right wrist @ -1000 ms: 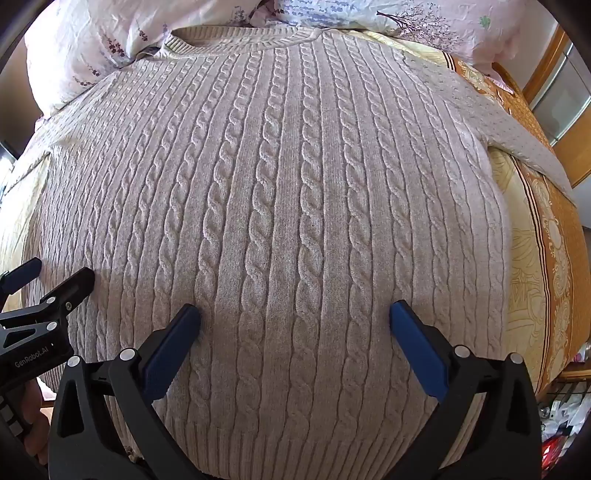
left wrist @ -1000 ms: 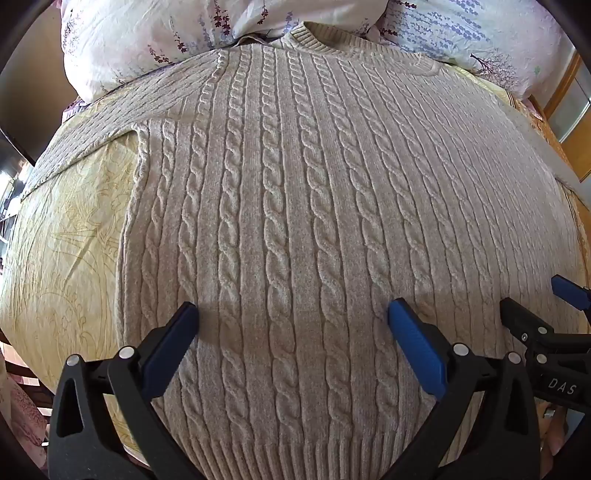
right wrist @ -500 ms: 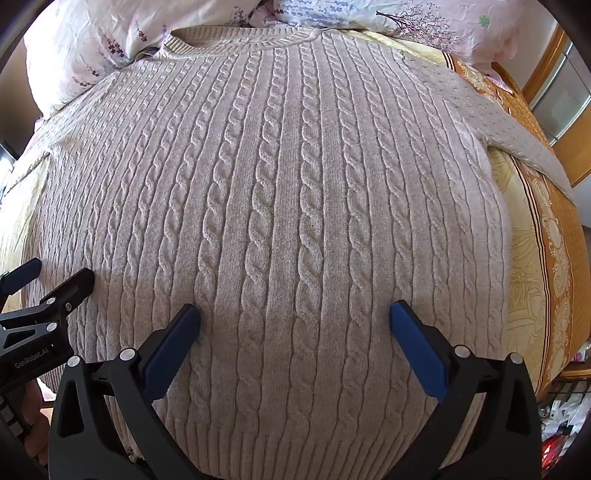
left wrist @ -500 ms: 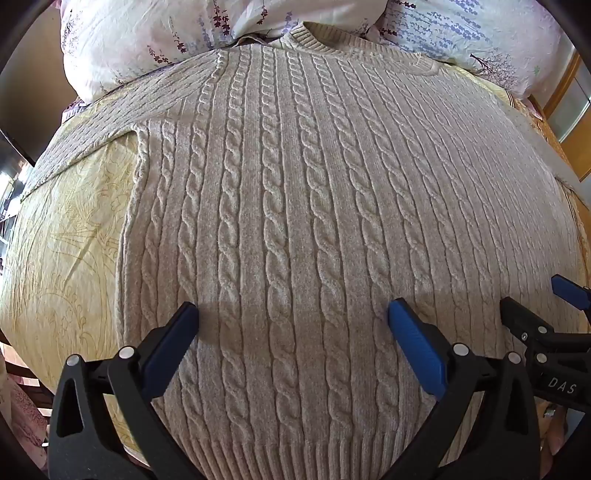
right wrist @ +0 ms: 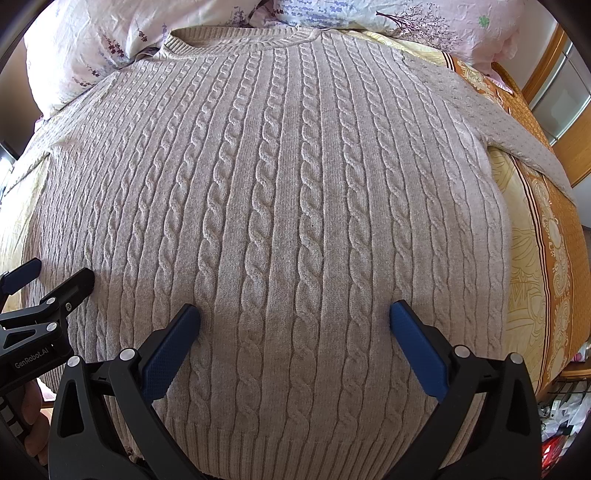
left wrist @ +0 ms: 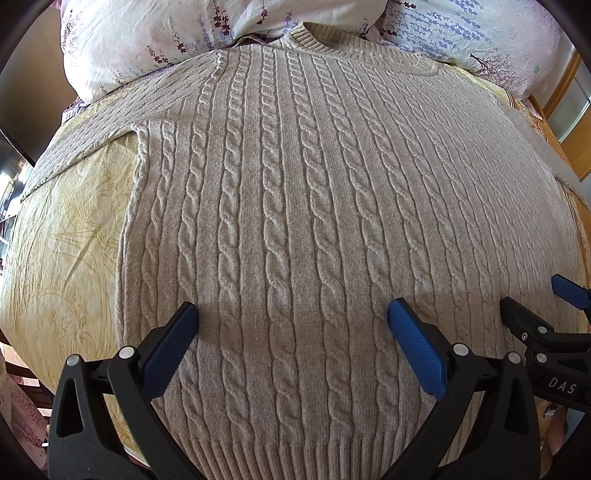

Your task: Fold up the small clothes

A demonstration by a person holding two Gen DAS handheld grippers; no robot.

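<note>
A beige cable-knit sweater lies flat and spread out on the bed, collar at the far end, ribbed hem nearest me; it also fills the right wrist view. Its left sleeve runs off to the left, its right sleeve off to the right. My left gripper is open and empty, hovering over the lower left part of the body. My right gripper is open and empty over the lower right part. Each gripper shows at the edge of the other's view, the right one and the left one.
The sweater rests on a yellow patterned bedsheet with an orange border on the right. Floral pillows lie against the collar at the far end. A wooden cabinet stands at the far right.
</note>
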